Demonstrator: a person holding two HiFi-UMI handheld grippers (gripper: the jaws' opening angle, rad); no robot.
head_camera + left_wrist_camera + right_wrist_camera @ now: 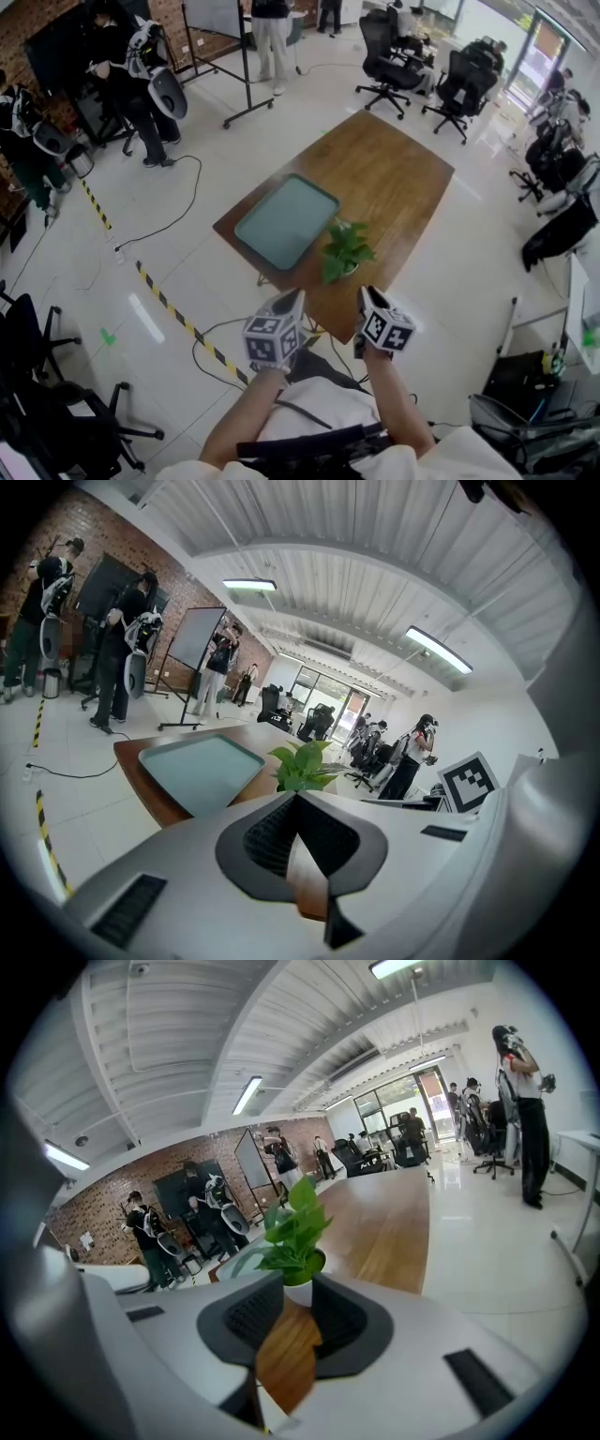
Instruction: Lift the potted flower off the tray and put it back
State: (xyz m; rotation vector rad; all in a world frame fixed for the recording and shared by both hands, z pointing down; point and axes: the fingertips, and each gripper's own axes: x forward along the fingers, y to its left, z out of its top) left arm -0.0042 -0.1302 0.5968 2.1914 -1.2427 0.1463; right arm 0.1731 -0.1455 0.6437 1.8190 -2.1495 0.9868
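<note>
The potted flower point(347, 251), green leaves in a small white pot, stands on the wooden table point(394, 169), just off the near right corner of the empty teal tray point(286, 220). My right gripper point(366, 296) is open a little short of the pot. In the right gripper view the white pot point(298, 1294) shows straight ahead through the gap of the right gripper point(298, 1290). My left gripper point(296, 300) hangs over the table's near edge, left of the plant. In its own view the left gripper point(298, 799) has its tips together and holds nothing; the flower point(305, 764) and the tray point(202, 766) lie ahead.
Several people stand at the far left by a brick wall, near a rolling whiteboard point(216, 19). Office chairs point(389, 61) stand beyond the table and at the right. A black-and-yellow floor strip point(178, 319) and a cable run left of the table.
</note>
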